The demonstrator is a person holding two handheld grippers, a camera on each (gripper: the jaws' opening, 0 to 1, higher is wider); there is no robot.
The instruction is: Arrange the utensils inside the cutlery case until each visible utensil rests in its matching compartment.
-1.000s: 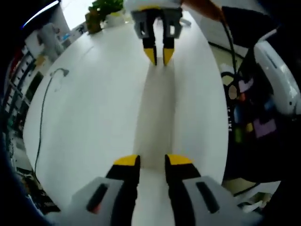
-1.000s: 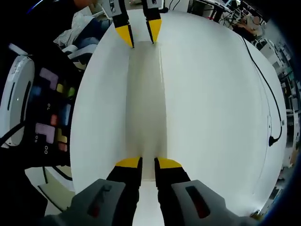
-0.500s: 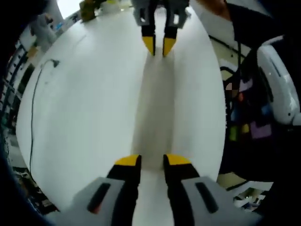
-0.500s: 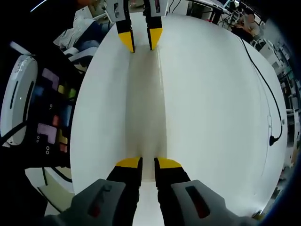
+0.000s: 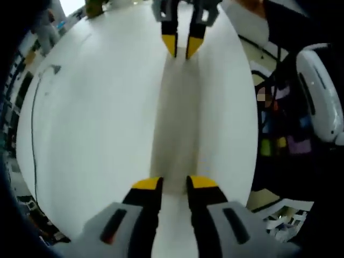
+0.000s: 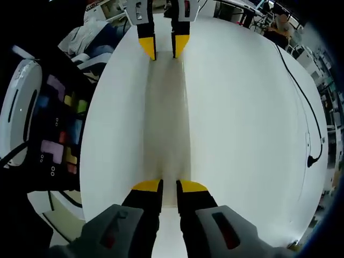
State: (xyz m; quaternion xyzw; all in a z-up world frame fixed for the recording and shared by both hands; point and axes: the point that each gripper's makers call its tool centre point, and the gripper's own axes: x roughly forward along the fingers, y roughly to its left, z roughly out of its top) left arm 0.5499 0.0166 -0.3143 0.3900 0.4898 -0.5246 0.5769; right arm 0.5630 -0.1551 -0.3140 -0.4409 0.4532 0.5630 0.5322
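1. Holds with the left gripper (image 5: 166,184) the near short end of the cutlery case (image 5: 176,118); jaws drawn close together, with only a narrow gap where the pale end of the case sits.
2. Holds with the right gripper (image 6: 169,185) the opposite short end in the same manner, jaws narrowed on it. Looks like a grip, though the exact contact is hard to read against the white.
3. Meets the other gripper at the far end in each view: right gripper (image 5: 181,47) at the top of the left gripper view, left gripper (image 6: 164,49) at the top of the right gripper view, both facing each other along the case.
4. Seems meant to keep the long case (image 6: 167,118) steady and straight from both ends, probably to set or square it before sorting.
5. Lies as a long pale strip flat on the white desk (image 5: 97,118), about in the middle of it. Too washed out inside to tell compartments or utensils.
6. Keeps well apart from the black cable (image 6: 301,97) on the desk, and from the dark surface with coloured blocks (image 6: 59,123) beyond the desk edge.
7. Calls next, as a judgement, for freeing one gripper to fetch utensils.
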